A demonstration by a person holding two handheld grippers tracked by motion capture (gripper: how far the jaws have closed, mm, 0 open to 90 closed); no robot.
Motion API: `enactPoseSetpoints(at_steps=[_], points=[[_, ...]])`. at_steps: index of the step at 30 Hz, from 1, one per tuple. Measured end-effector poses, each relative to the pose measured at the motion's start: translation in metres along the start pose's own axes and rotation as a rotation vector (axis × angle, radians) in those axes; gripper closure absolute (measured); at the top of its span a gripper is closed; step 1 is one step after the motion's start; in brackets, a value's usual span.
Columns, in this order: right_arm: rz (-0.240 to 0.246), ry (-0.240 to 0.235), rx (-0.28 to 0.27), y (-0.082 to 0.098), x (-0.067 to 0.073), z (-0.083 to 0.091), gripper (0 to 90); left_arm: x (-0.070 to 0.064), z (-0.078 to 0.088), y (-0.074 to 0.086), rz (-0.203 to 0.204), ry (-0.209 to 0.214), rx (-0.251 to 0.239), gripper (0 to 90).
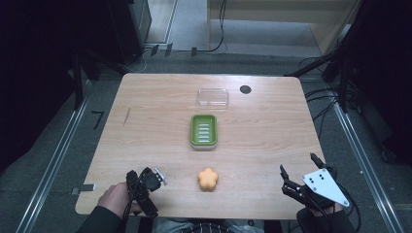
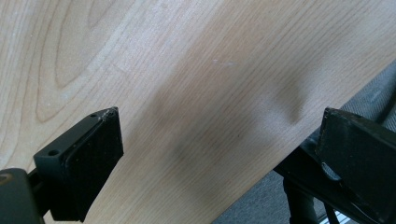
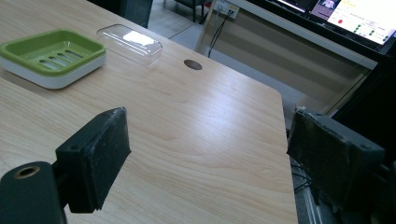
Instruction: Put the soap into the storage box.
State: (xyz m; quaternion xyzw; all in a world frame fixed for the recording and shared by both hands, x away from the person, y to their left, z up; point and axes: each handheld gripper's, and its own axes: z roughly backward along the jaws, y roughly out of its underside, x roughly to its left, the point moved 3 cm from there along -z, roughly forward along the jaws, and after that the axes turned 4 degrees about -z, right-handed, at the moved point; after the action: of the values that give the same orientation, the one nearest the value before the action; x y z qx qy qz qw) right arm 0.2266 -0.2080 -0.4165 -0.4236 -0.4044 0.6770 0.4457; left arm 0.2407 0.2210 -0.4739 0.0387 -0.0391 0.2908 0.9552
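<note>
An orange flower-shaped soap (image 1: 208, 179) lies near the table's front edge, between my two grippers. Farther back at the middle sits a green soap dish (image 1: 203, 131) (image 3: 53, 56) on a white base, empty. Behind it lies a clear plastic lid (image 1: 213, 97) (image 3: 130, 42). My left gripper (image 1: 141, 182) (image 2: 219, 154) hovers low over bare wood at the front left, open, with nothing between its jaws. At the front right corner my right gripper (image 1: 297, 165) (image 3: 210, 154) stands open and empty, facing the far right of the table.
A wooden table (image 1: 160, 97) carries a dark round cable hole (image 1: 245, 89) (image 3: 193, 64) near its back right. The table's edge runs close by in the left gripper view. Cables and dark stands line the floor around the table.
</note>
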Motion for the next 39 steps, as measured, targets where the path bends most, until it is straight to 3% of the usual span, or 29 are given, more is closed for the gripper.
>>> enactPoseSetpoints(at_steps=[9, 13, 15, 21, 39], points=[[0.002, -0.001, -0.002, 0.000, 0.000, 0.000, 13.3, -0.001, 0.001, -0.001, -0.007, 0.000, -0.003, 0.7], [0.000, -0.003, 0.002, 0.000, 0.001, -0.001, 13.3, -0.003, 0.003, -0.001, -0.015, 0.004, -0.030, 0.7], [0.003, -0.005, -0.001, -0.001, 0.001, -0.001, 13.4, -0.003, 0.005, -0.002, 0.007, 0.005, -0.066, 0.6], [0.005, -0.010, 0.002, -0.001, 0.002, -0.002, 13.4, -0.003, 0.007, -0.004, 0.028, 0.000, -0.091, 0.1], [0.005, -0.011, 0.005, -0.001, 0.003, -0.003, 13.3, -0.019, 0.014, -0.045, -0.069, -0.018, -0.127, 0.0]])
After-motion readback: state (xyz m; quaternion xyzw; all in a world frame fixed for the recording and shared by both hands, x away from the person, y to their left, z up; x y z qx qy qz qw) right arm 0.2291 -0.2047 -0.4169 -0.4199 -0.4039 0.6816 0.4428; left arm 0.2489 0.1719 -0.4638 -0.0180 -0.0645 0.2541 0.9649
